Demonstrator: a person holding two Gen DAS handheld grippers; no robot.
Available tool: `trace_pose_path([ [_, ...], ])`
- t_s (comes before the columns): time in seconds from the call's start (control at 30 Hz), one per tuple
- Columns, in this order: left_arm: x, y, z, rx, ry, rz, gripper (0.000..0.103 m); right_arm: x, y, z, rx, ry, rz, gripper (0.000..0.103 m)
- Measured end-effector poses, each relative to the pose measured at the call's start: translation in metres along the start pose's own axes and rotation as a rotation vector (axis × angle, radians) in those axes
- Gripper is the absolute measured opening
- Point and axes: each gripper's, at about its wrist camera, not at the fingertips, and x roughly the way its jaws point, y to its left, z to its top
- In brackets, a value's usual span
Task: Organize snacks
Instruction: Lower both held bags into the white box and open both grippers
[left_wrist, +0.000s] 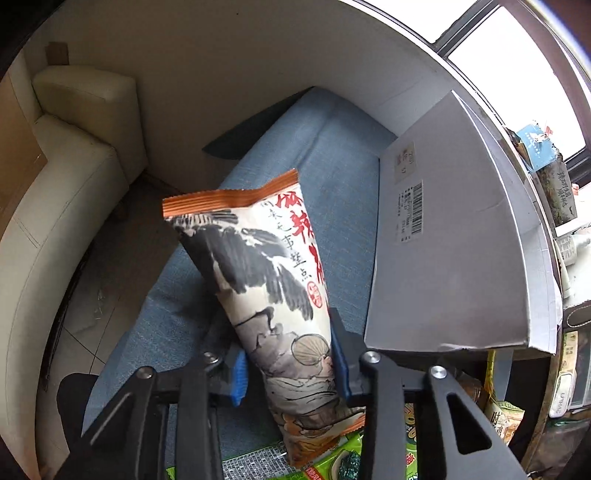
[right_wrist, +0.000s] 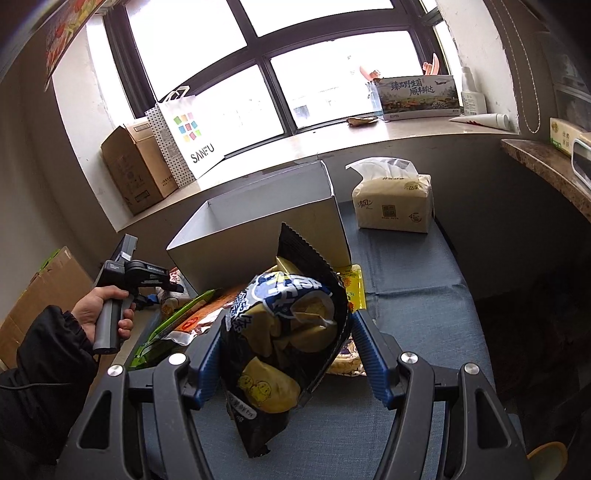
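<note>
Since each gripper holds a bag, the left gripper (left_wrist: 290, 373) a white snack bag (left_wrist: 266, 291), the right gripper (right_wrist: 286, 363) a black chip bag (right_wrist: 284, 343) near the box (right_wrist: 258, 229), either slick bag could slip before reaching it.
</note>
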Motion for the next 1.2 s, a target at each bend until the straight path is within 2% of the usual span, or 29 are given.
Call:
trace_pose_path([
  [0.07, -0.014, 0.002, -0.006, 0.036, -0.057, -0.022, 0.036, -0.003, 0.002, 0.0, -0.005, -0.007, 0.002, 0.069],
  [0.13, -0.037, 0.001, -0.013, 0.094, -0.148, -0.046, 0.036, -0.005, 0.004, 0.001, -0.008, -0.017, 0.006, 0.069],
  [0.3, -0.098, -0.017, -0.036, 0.297, -0.347, -0.09, 0.036, -0.005, 0.009, 0.004, -0.007, -0.04, -0.005, 0.069],
  [0.47, -0.144, -0.052, -0.047, 0.41, -0.43, -0.232, 0.036, 0.003, 0.026, 0.017, -0.059, -0.043, -0.003, 0.069],
  [0.53, -0.162, -0.072, -0.049, 0.458, -0.457, -0.263, 0.036, 0.009, 0.035, 0.03, -0.083, -0.053, -0.003, 0.069],
  [0.63, -0.166, -0.103, -0.039, 0.487, -0.455, -0.302, 0.036, 0.022, 0.048, 0.059, -0.116, -0.071, -0.016, 0.069],
  [0.7, -0.163, -0.127, -0.029, 0.503, -0.447, -0.313, 0.036, 0.032, 0.056, 0.083, -0.124, -0.089, 0.007, 0.069],
  [0.77, -0.161, -0.153, -0.02, 0.548, -0.426, -0.286, 0.036, 0.046, 0.062, 0.107, -0.122, -0.104, 0.057, 0.069],
  [0.83, -0.154, -0.174, -0.016, 0.58, -0.426, -0.277, 0.036, 0.063, 0.065, 0.131, -0.122, -0.112, 0.064, 0.069],
  [0.93, -0.138, -0.195, 0.004, 0.57, -0.396, -0.268, 0.036, 0.097, 0.062, 0.164, -0.089, -0.09, 0.057, 0.069],
  [1.03, -0.122, -0.214, 0.021, 0.571, -0.391, -0.213, 0.036, 0.135, 0.054, 0.189, -0.067, -0.041, 0.023, 0.069],
  [1.2, -0.091, -0.234, 0.039, 0.588, -0.355, -0.156, 0.037, 0.181, 0.033, 0.213, -0.02, 0.017, -0.041, 0.069],
])
